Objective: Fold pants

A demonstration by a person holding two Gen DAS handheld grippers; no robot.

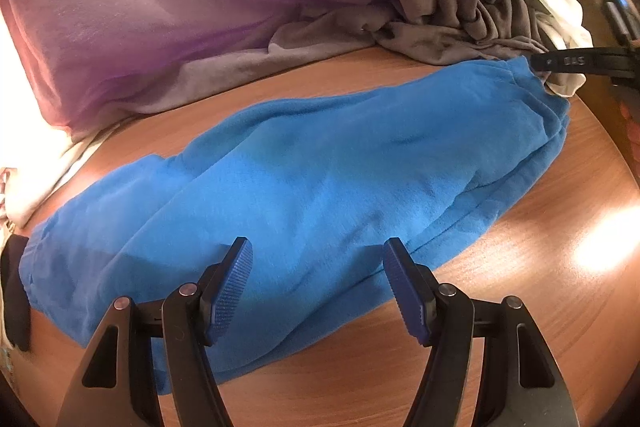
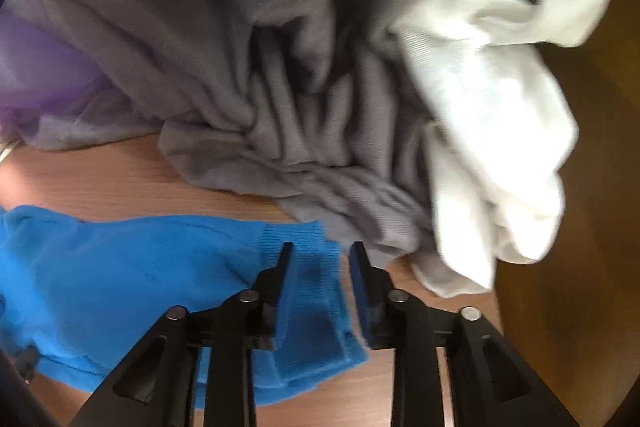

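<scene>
Blue ribbed pads line my left gripper (image 1: 318, 281), which stands spread wide above the near edge of the bright blue fleece pants (image 1: 304, 179), gripping nothing. My right gripper (image 2: 320, 255) is parted too, its fingers straddling the ribbed cuff (image 2: 308, 239) at one end. The pants lie lengthwise, folded in half, on the wooden table (image 1: 520, 267). Beyond them sit crumpled grey cloth (image 2: 280, 87), white cloth (image 2: 492, 131) and purple fabric (image 1: 160, 7).
</scene>
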